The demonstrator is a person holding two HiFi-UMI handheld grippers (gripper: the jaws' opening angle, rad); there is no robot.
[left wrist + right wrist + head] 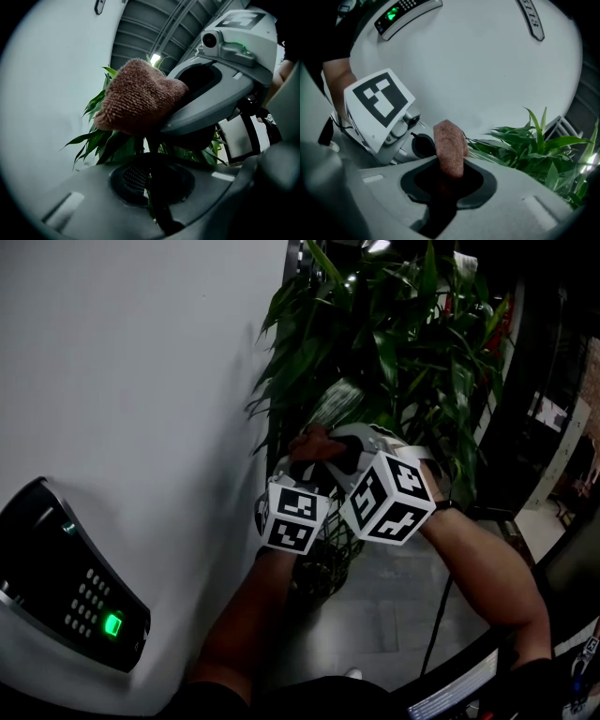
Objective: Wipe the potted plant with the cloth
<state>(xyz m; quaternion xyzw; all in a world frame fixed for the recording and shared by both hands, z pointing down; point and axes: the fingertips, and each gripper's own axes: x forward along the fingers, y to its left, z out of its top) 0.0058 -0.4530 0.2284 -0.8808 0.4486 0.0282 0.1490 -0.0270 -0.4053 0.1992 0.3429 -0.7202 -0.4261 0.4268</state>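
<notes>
The cloth (449, 145) was held bunched in the closed right claw (448, 178), its free end standing just ahead of that claw and close above the left claw (152, 185). A leaf (157, 206) of the potted plant (394, 343) appeared to be pinched in the left claw. Wiping was judged to be under way. Next, the cloth would need to be drawn gently along the steadied leaf.

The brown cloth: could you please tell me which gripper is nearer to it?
Right. The right gripper is shut on the cloth itself. The left gripper is shut on a plant leaf, and the cloth sits just beyond it.
</notes>
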